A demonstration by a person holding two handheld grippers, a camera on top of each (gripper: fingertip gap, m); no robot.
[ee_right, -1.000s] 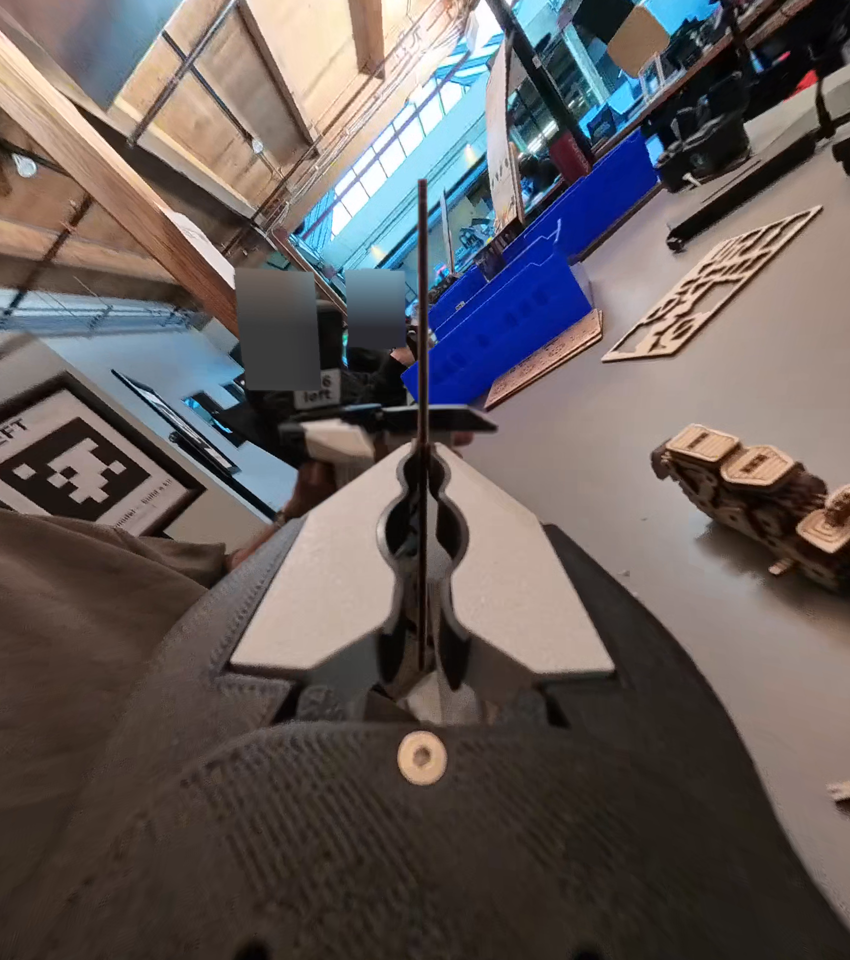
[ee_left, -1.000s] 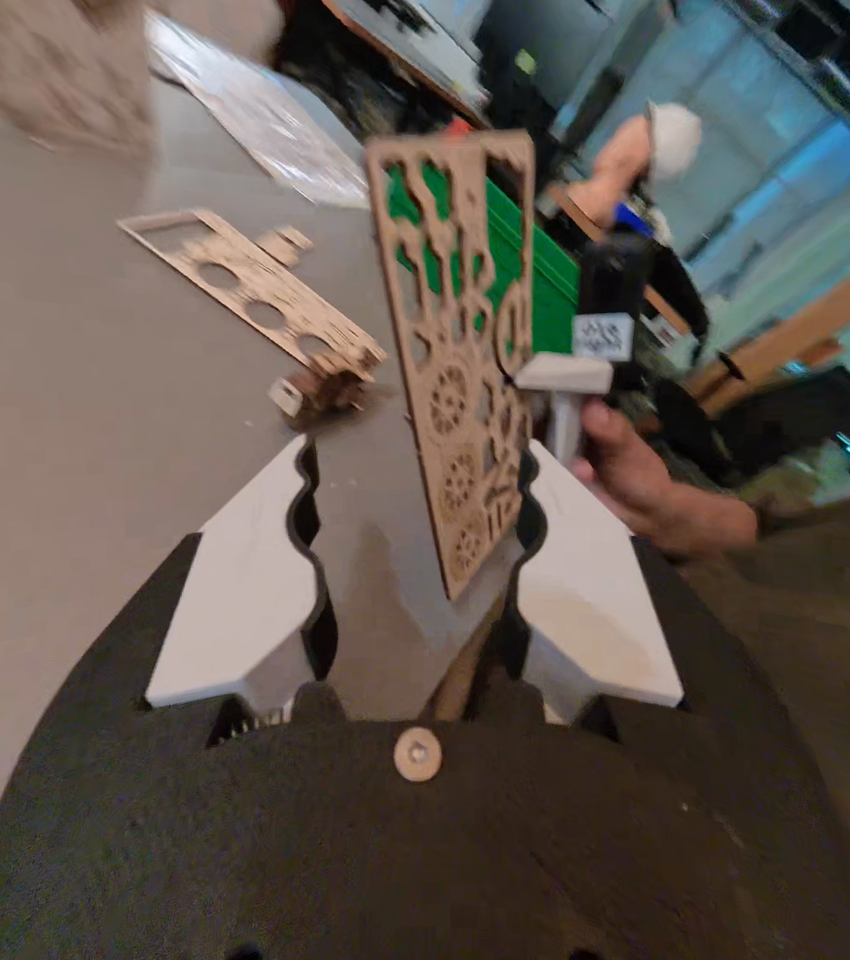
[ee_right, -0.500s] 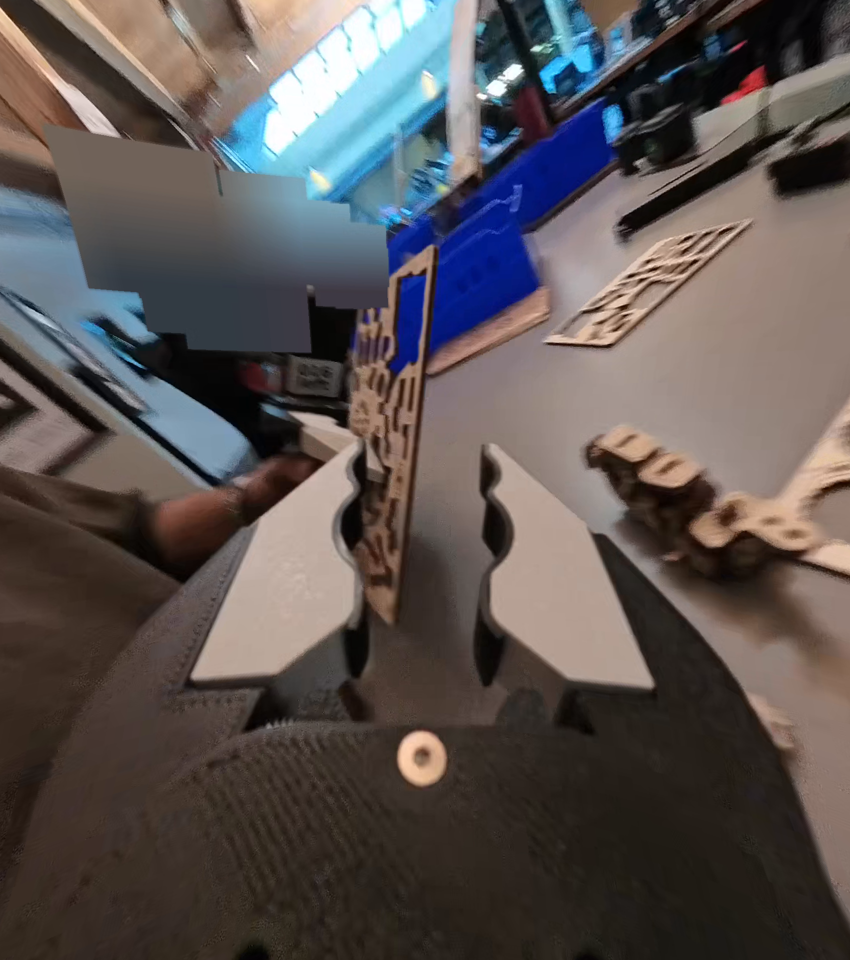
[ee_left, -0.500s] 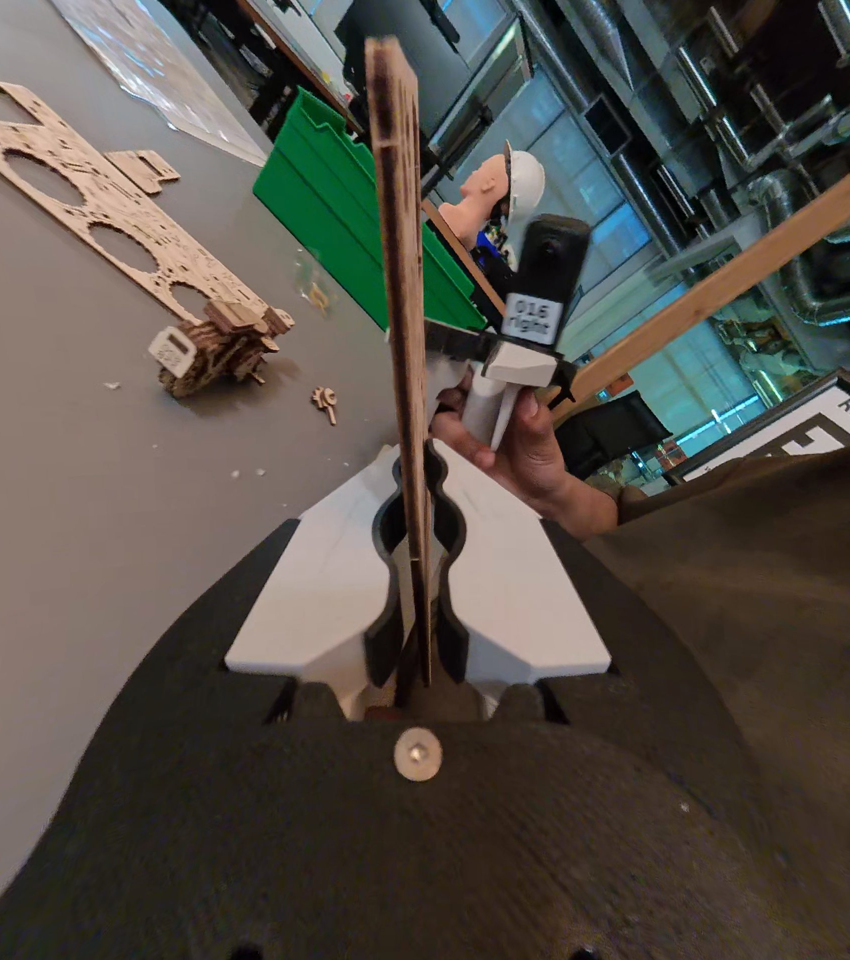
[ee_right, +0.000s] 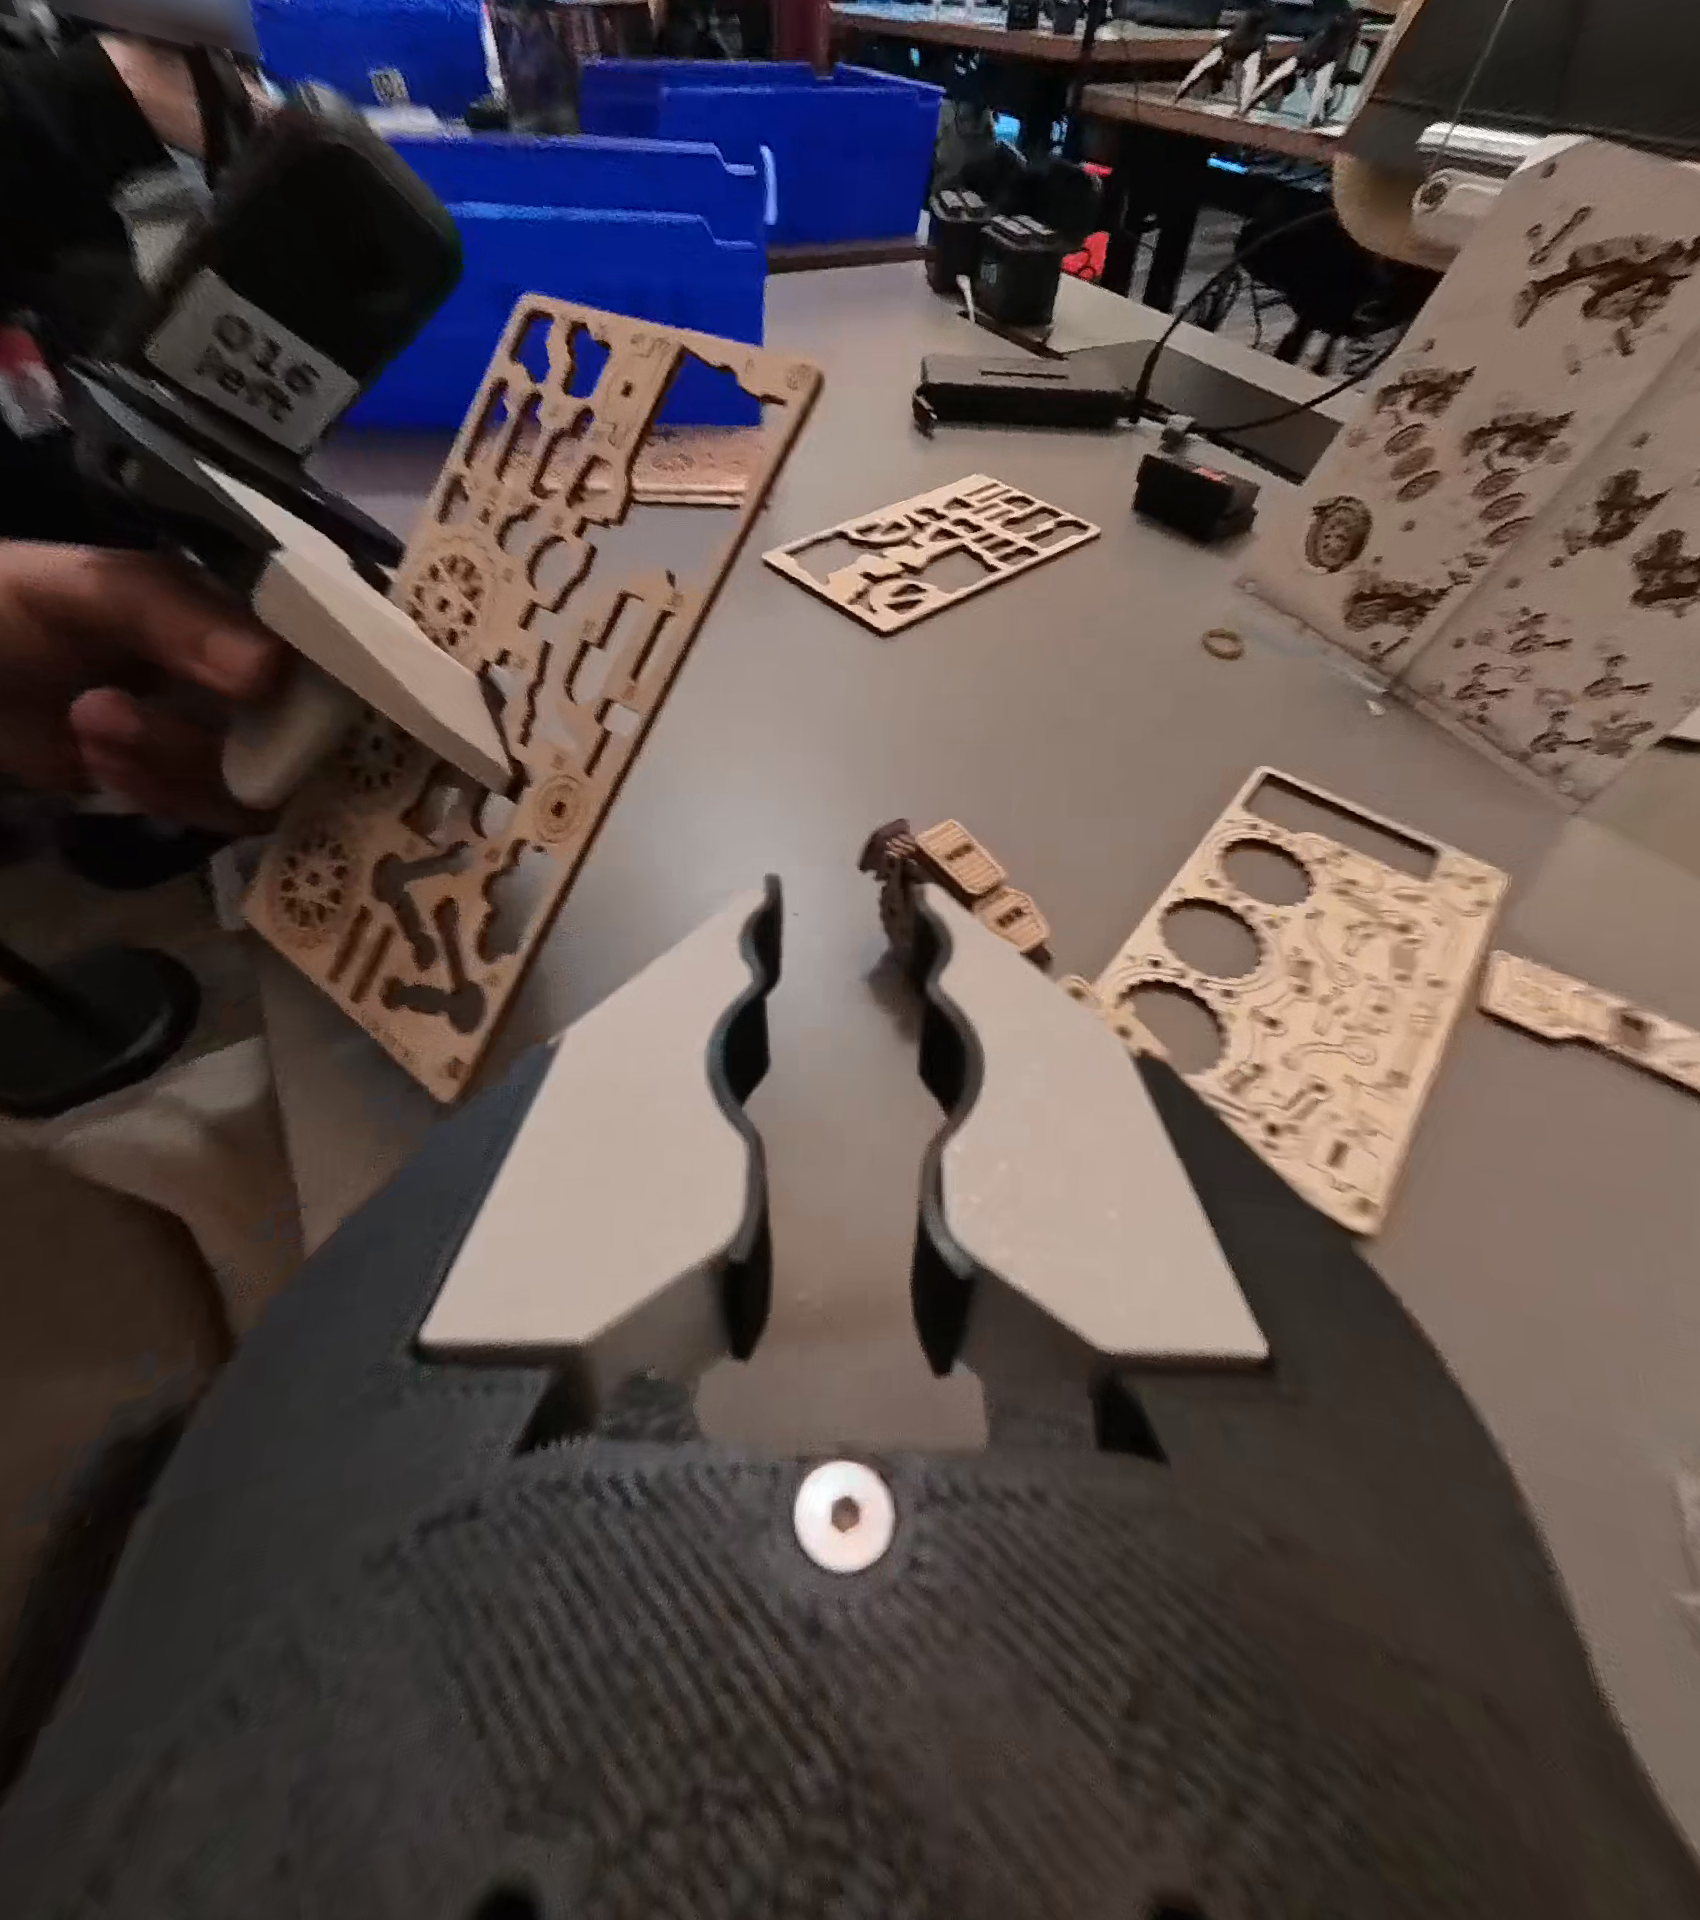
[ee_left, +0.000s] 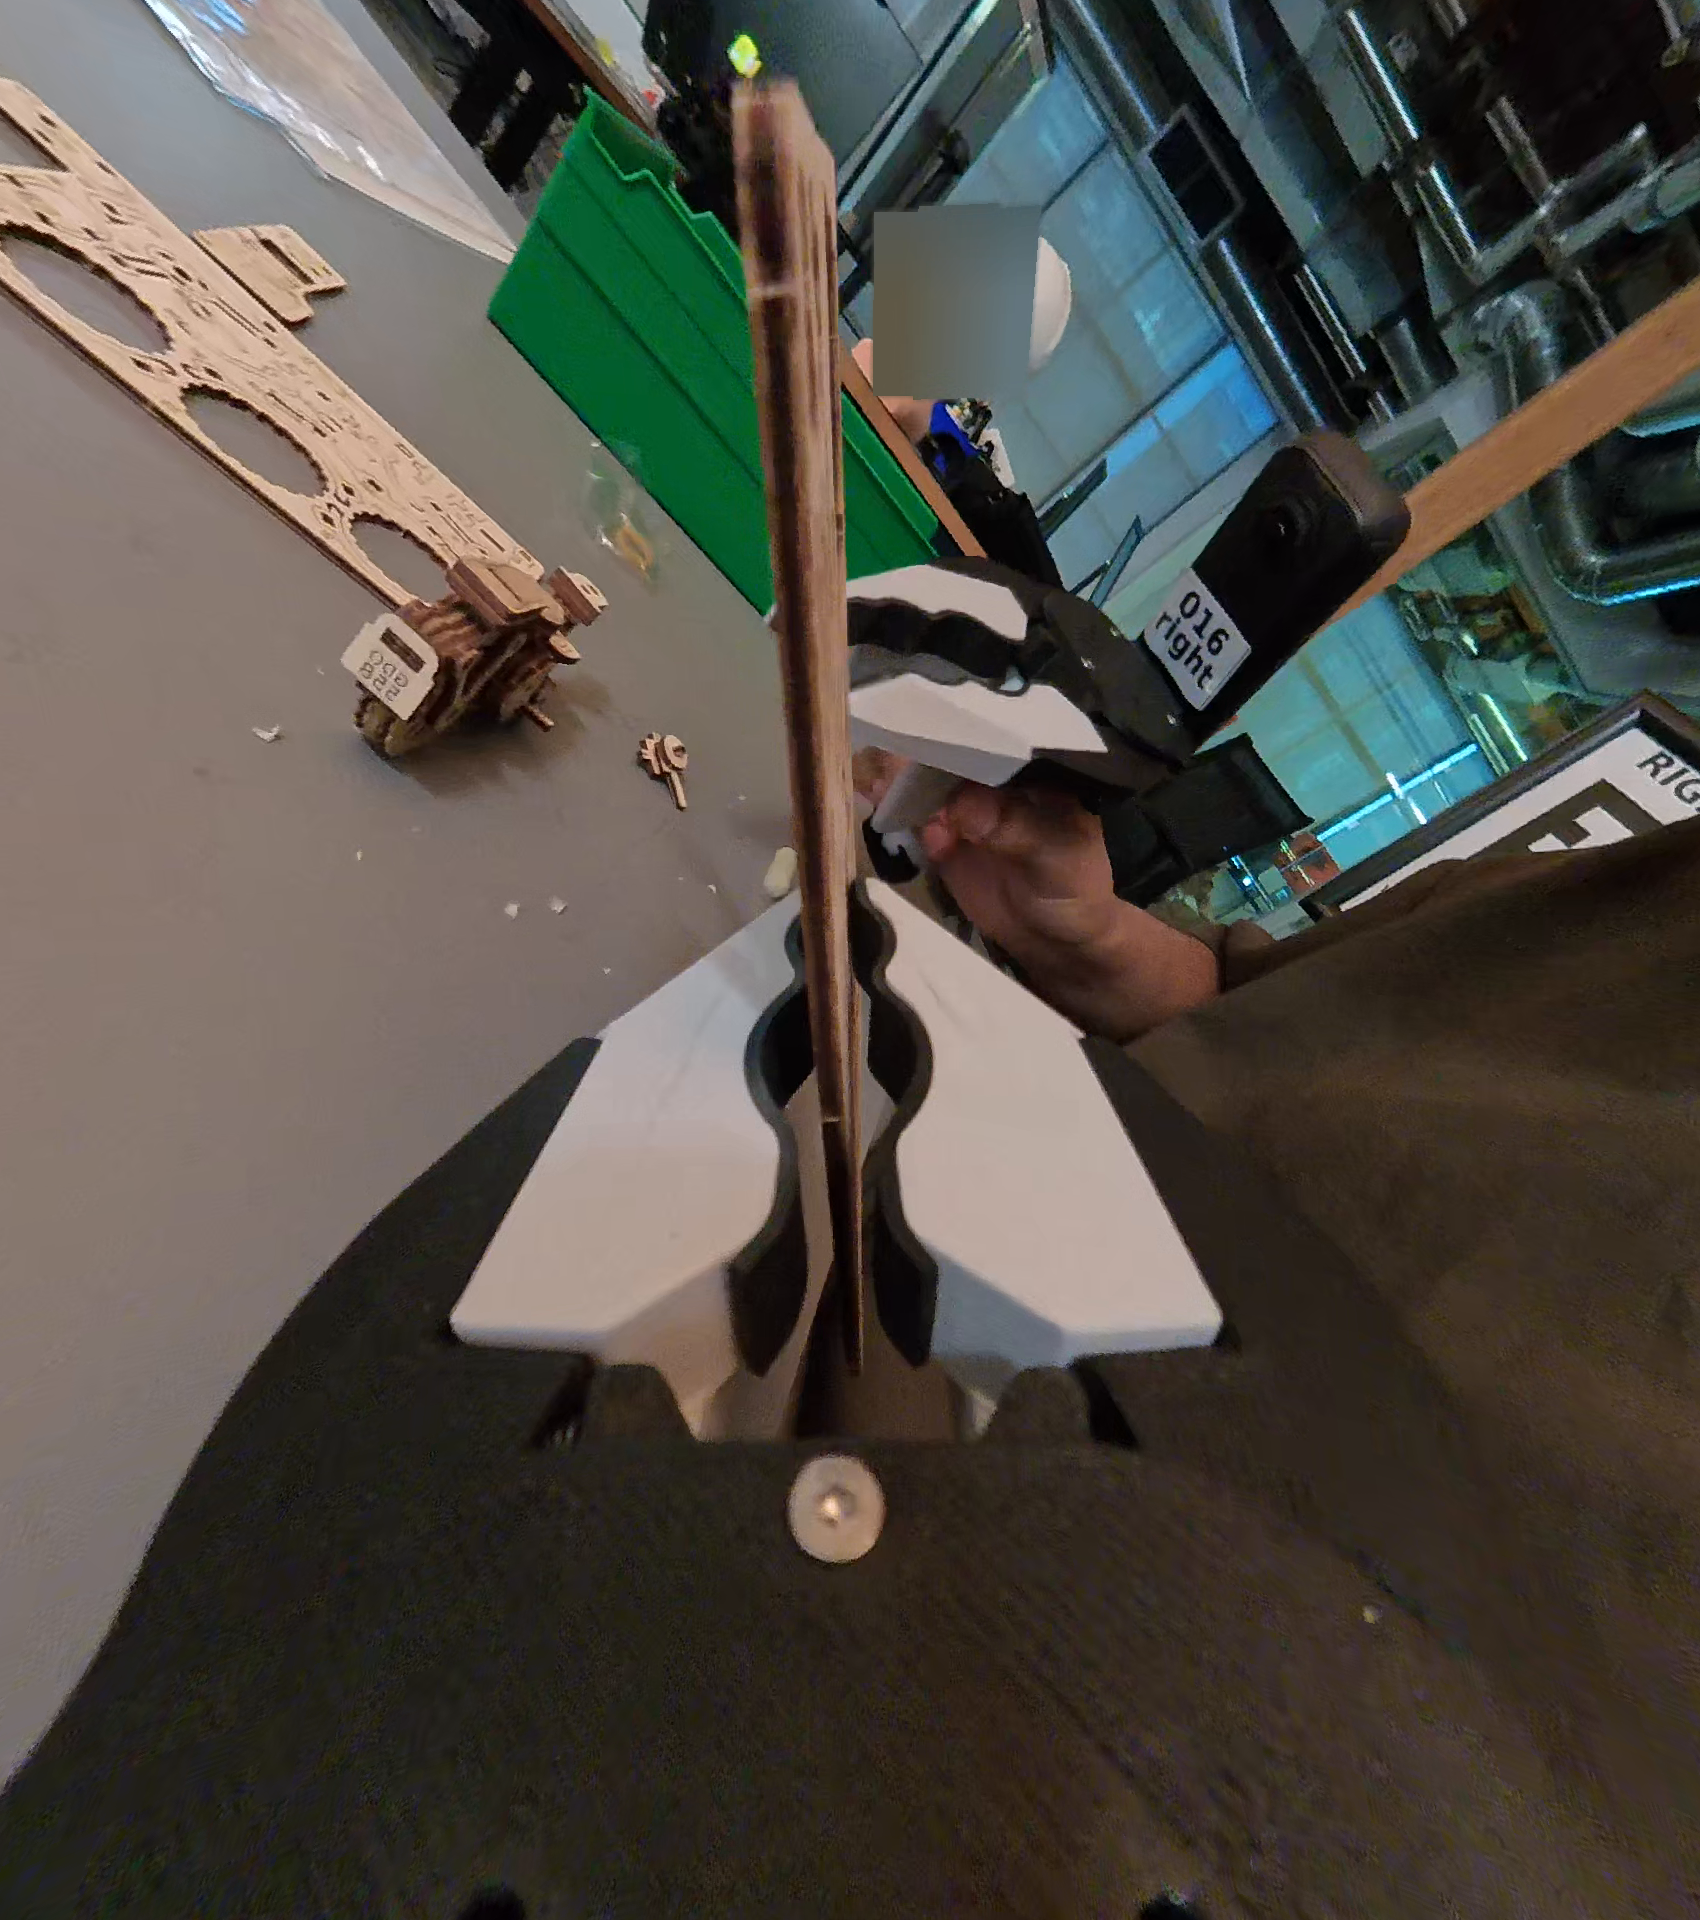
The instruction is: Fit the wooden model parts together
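My left gripper (ee_left: 830, 914) is shut on a laser-cut wooden parts sheet (ee_left: 799, 540), which stands edge-on between its fingers. In the right wrist view the same sheet (ee_right: 576, 582) is held tilted over the table's near left edge by the left gripper (ee_right: 503, 769). My right gripper (ee_right: 846, 904) is open and empty, apart from the sheet; it also shows in the left wrist view (ee_left: 861, 670) just beyond the sheet. A partly built wooden model (ee_right: 971, 883) (ee_left: 472, 655) lies on the grey table (ee_right: 929, 727).
A wooden sheet with three round holes (ee_right: 1324, 997) (ee_left: 202, 353), a small strip (ee_right: 1615, 1039) and an emptied frame sheet (ee_right: 929, 551) lie on the table. A printed paper sheet (ee_right: 1573, 478) stands right. Blue bins (ee_right: 597, 260), a green bin (ee_left: 659, 312) and a small loose part (ee_left: 664, 758). The grippers' ends are close to 8 centimeters from one another.
The wooden sheet passed from my right gripper to my left: the left shut on it, the right opened, drew back and turned toward the table.
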